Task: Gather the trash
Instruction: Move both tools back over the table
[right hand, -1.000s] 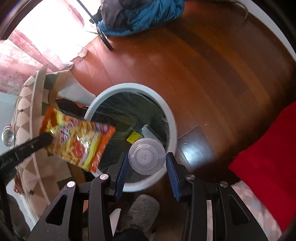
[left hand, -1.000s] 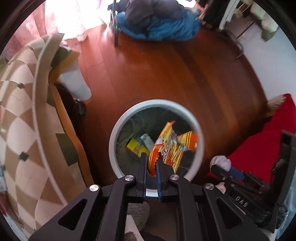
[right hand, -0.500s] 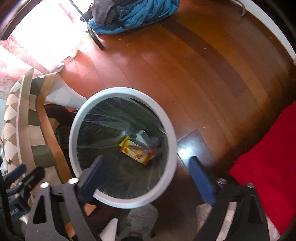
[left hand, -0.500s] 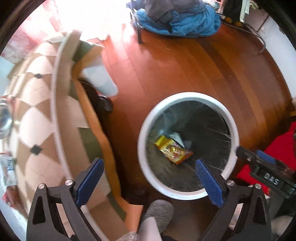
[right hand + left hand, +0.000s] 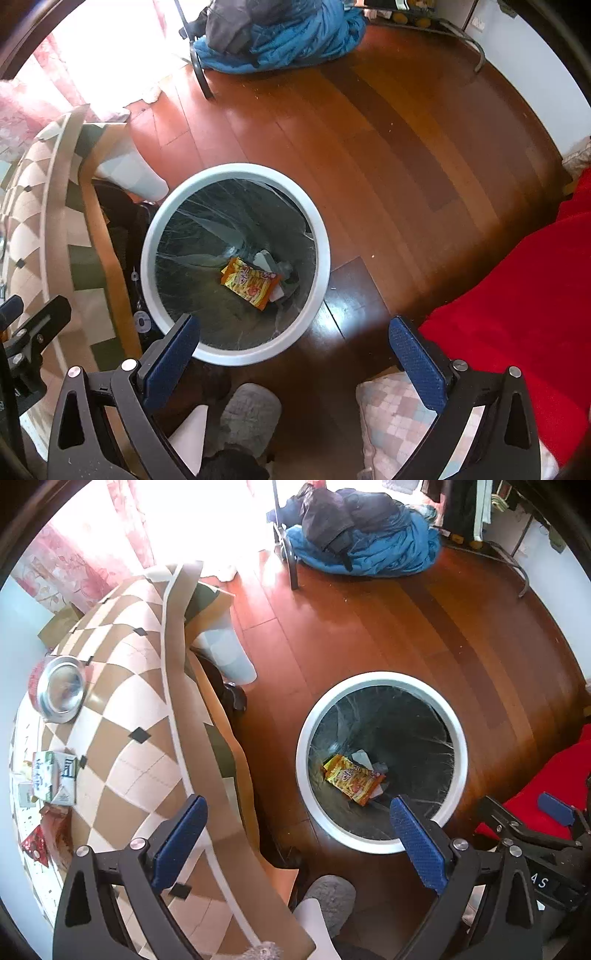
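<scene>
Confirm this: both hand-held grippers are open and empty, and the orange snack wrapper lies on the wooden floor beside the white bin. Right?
Not quite. The orange snack wrapper lies inside the white bin, at its bottom, as the right wrist view shows. The rest holds: the left hand-held gripper and right hand-held gripper are open and empty.

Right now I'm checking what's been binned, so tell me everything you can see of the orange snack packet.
The orange snack packet is a glossy, crinkled plastic bag, orange and yellow with red print. It lies flat, face up, at the bottom of the white-rimmed bin, on its dark liner, resting against pale scraps beside it. No fingers touch it.
</scene>
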Motion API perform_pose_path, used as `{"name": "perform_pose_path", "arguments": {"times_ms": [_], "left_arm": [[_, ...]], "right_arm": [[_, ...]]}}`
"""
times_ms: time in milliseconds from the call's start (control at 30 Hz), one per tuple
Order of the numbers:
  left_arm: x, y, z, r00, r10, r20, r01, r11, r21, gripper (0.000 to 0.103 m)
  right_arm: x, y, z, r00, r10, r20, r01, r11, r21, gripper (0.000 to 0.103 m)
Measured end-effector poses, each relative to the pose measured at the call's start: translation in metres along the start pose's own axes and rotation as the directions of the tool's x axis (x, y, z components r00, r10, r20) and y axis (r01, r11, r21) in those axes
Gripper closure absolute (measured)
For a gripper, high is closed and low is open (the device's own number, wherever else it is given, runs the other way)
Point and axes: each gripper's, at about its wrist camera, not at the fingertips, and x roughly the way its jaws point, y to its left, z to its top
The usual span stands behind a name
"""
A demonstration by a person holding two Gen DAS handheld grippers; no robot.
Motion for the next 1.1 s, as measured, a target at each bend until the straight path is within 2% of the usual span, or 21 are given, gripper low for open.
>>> {"name": "perform_pose_path", "arguments": {"times_ms": [267, 433, 567, 700, 800, 933, 1033, 1100], "left_arm": [[-0.039, 0.007, -0.011, 0.999, -0.036, 0.033, 0.036, 0.999, -0.005, 0.002], [-0.081, 0.018, -0.02, 0.993, -0.073, 0.092, 0.075, 0.997, -0.014, 0.002], [-0.124, 0.034, -0.029, 0.988, -0.065, 0.141, 0.07, 0.997, -0.03, 0.002], [-0.166, 0.063, -0.036, 0.976, -0.052, 0.212, 0.066, 0.996, -0.062, 0.002], [-0.186, 0.1, -0.044, 0.965, -0.053, 0.255, 0.086, 0.989, -0.123, 0.002], [-0.192, 0.163, -0.063, 0.96, 0.002, 0.282, 0.06, 0.976, -0.21, 0.0], [-0.178, 0.22, -0.086, 0.965, 0.097, 0.244, -0.024, 0.958, -0.286, 0.0], [-0.16, 0.259, -0.105, 0.966, 0.178, 0.186, -0.107, 0.935, -0.338, 0.0]], "right_arm": [[-0.058, 0.004, -0.014, 0.998, 0.004, 0.057, -0.003, 1.0, -0.014, 0.0], [-0.109, 0.011, -0.027, 0.992, 0.018, 0.122, -0.015, 1.0, -0.024, 0.0], [-0.16, 0.02, -0.036, 0.979, 0.057, 0.196, -0.054, 0.998, -0.022, 0.0], [-0.211, 0.039, -0.047, 0.955, 0.137, 0.263, -0.132, 0.991, -0.038, 0.0], [-0.239, 0.072, -0.056, 0.939, 0.197, 0.283, -0.177, 0.98, -0.095, 0.0], [-0.244, 0.134, -0.067, 0.933, 0.272, 0.237, -0.237, 0.957, -0.166, 0.0], [-0.222, 0.195, -0.079, 0.94, 0.296, 0.168, -0.256, 0.941, -0.223, 0.0], [-0.2, 0.232, -0.086, 0.938, 0.323, 0.123, -0.288, 0.928, -0.237, 0.0]]}}
